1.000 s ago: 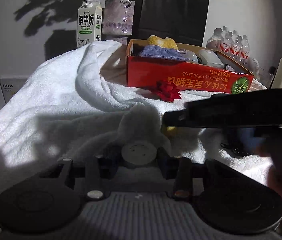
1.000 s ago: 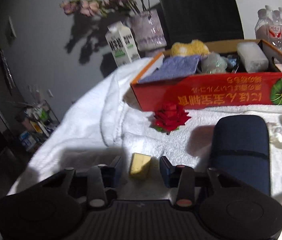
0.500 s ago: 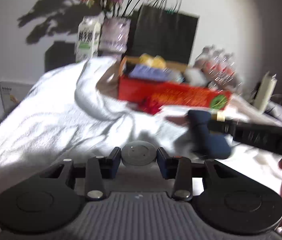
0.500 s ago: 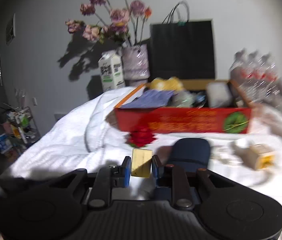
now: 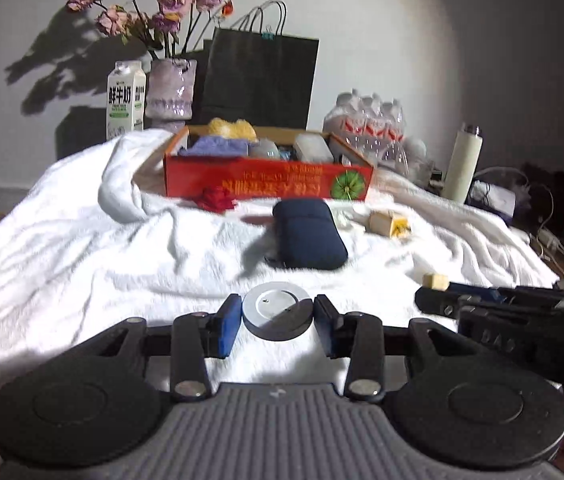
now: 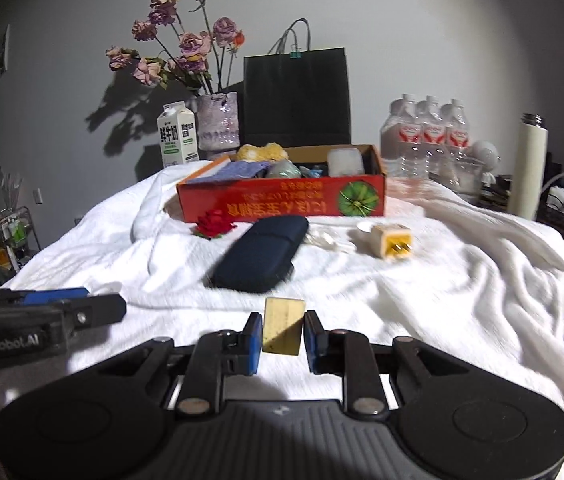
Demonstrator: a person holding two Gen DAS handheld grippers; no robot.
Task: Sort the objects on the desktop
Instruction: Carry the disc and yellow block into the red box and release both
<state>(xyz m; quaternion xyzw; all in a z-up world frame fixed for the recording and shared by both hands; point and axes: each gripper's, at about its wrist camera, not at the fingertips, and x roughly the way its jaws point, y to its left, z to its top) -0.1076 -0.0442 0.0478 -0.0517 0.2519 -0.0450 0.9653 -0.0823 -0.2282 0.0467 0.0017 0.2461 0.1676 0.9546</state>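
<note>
Transport step, both loads lifted. Left gripper (image 5: pixel 276 317) clamps a grey disc (image 5: pixel 276 310); right gripper (image 6: pixel 282 334) clamps a yellow block (image 6: pixel 283 325), apparently an eraser. Next: carry both to the red box (image 6: pixel 282 198) at the towel's (image 6: pixel 461 292) far edge, and release.

Both tools (image 5: pixel 276 318) (image 6: pixel 283 334) clamped, side by side

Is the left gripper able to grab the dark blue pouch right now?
Probably not yet: the left gripper is already shut on a round grey disc. The dark blue pouch lies uncovered on the white towel straight ahead.
</note>
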